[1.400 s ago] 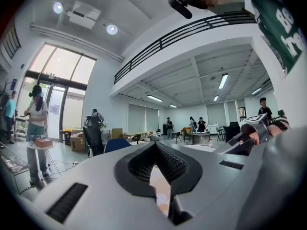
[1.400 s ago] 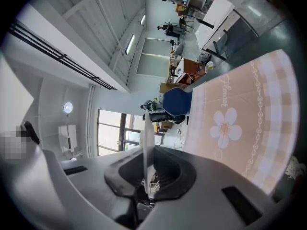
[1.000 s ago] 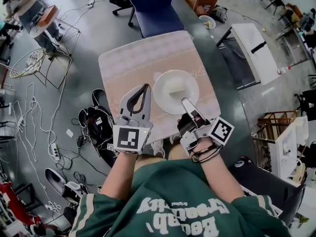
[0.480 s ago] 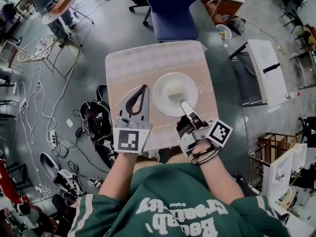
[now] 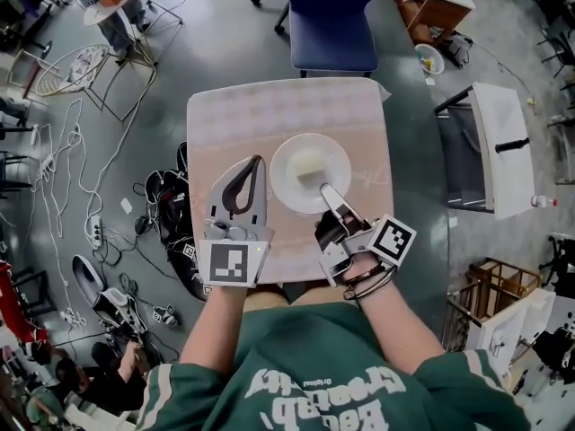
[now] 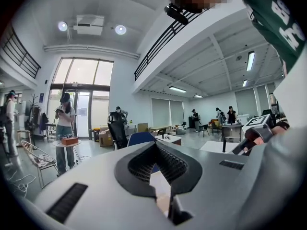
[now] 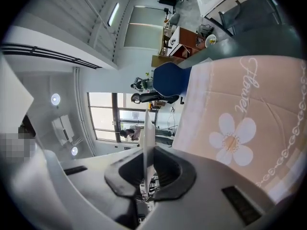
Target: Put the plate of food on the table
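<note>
A white plate [image 5: 286, 176] with a pale piece of food [image 5: 310, 162] is over the right middle of the square table [image 5: 260, 115], which has a pink flowered cloth. My right gripper [image 5: 324, 190] is shut on the plate's near rim. In the right gripper view the plate rim [image 7: 146, 138] shows edge-on, pinched between the jaws, with the cloth [image 7: 240, 123] beside it. I cannot tell whether the plate rests on the cloth. My left gripper [image 5: 259, 162] hangs over the table's left front, its tips together and holding nothing; in its own view the left gripper [image 6: 154, 145] looks level across the room.
A blue office chair [image 5: 331, 21] stands at the table's far side. Cables, bags and shoes [image 5: 171, 214] lie on the floor to the left. A white bench [image 5: 499, 151] stands to the right, with a wooden crate [image 5: 490, 294] nearer. People stand far off in the room.
The head view has shifted, so the table sits a little lower in the picture. Both grippers and the plate keep about the same place over the table.
</note>
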